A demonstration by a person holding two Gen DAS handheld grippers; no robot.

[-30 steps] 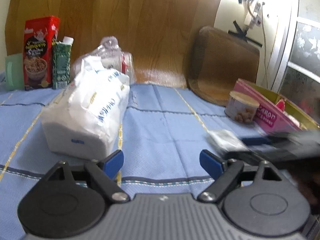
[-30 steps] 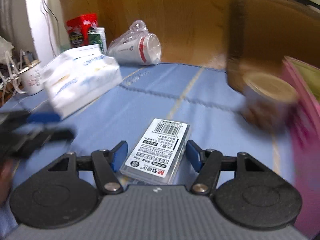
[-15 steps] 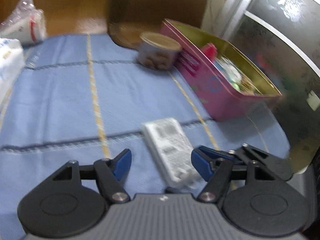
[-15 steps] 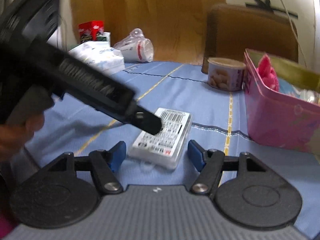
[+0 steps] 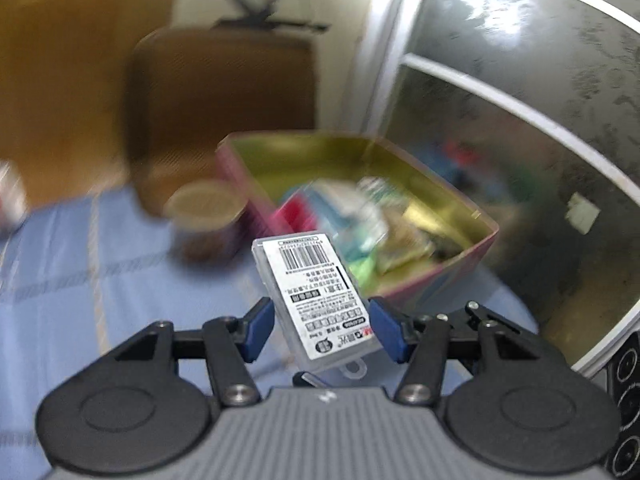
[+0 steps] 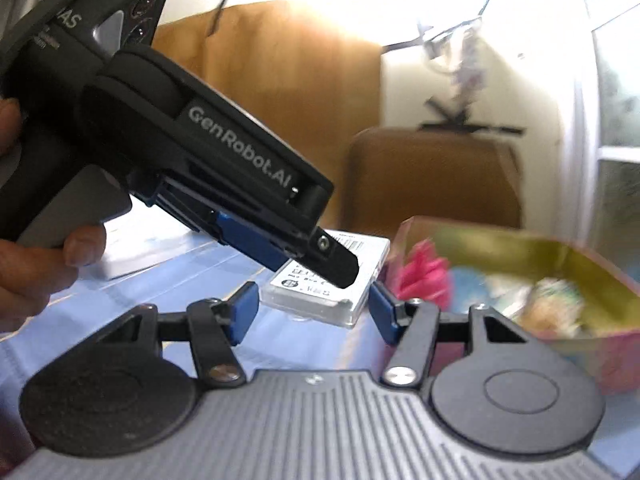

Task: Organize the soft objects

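Clear plastic case (image 5: pixel 320 300), lifted off the blue desk (image 5: pixel 80 260) near the pink tin (image 5: pixel 440 272), pinched by the just-closing left gripper (image 5: pixel 322 326); right gripper (image 6: pixel 312 312) fingers spread around it.

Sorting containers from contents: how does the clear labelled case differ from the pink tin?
The clear case is flat; the pink tin is deep with gold inner walls. The clear case bears a barcode label; the pink tin is open-topped and holds mixed items. The clear case is tilted up between the left tongs, off the blue cloth; the pink tin sits on it. Both are rectangular, rigid containers.
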